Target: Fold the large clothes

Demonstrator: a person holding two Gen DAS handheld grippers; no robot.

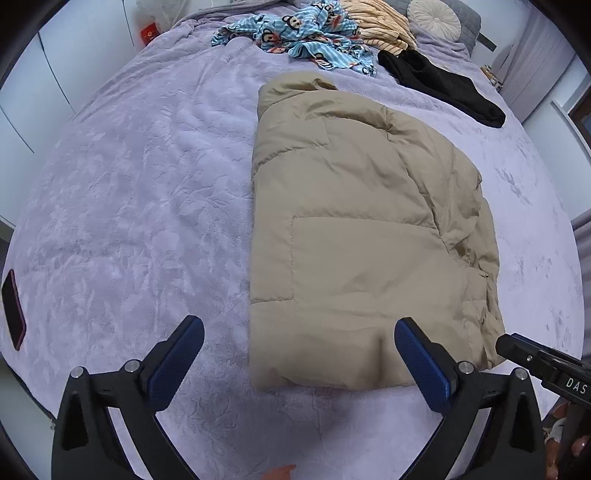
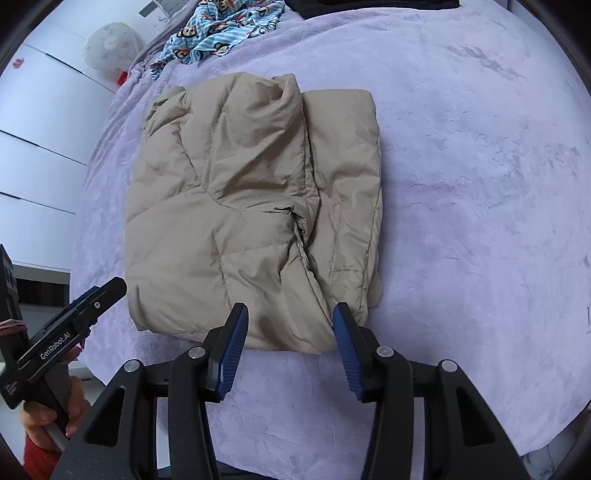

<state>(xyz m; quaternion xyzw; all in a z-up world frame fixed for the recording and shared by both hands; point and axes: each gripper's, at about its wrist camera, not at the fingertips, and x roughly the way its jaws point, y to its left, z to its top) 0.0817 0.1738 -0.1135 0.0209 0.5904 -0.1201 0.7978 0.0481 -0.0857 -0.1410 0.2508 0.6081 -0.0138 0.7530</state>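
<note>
Beige puffer jacket (image 1: 354,236) lies folded into a thick rectangle on the lilac bed cover (image 1: 129,206), just ahead of both claws. Left claw (image 1: 299,354) is spread wide, nothing between its blue pads (image 1: 177,363); the jacket's near left corner sits in front of the gap, right pad overlapping the near edge in view (contact can't be judged). Right claw (image 2: 290,345) is partly apart, empty, with the jacket's near right corner just beyond its tips, not pinched. Far past the jacket: blue monkey-print garment (image 1: 306,37), striped yellow one (image 1: 380,26), black one (image 1: 443,85). A dark phone (image 1: 13,310) lies well off to the left claw's left.
</note>
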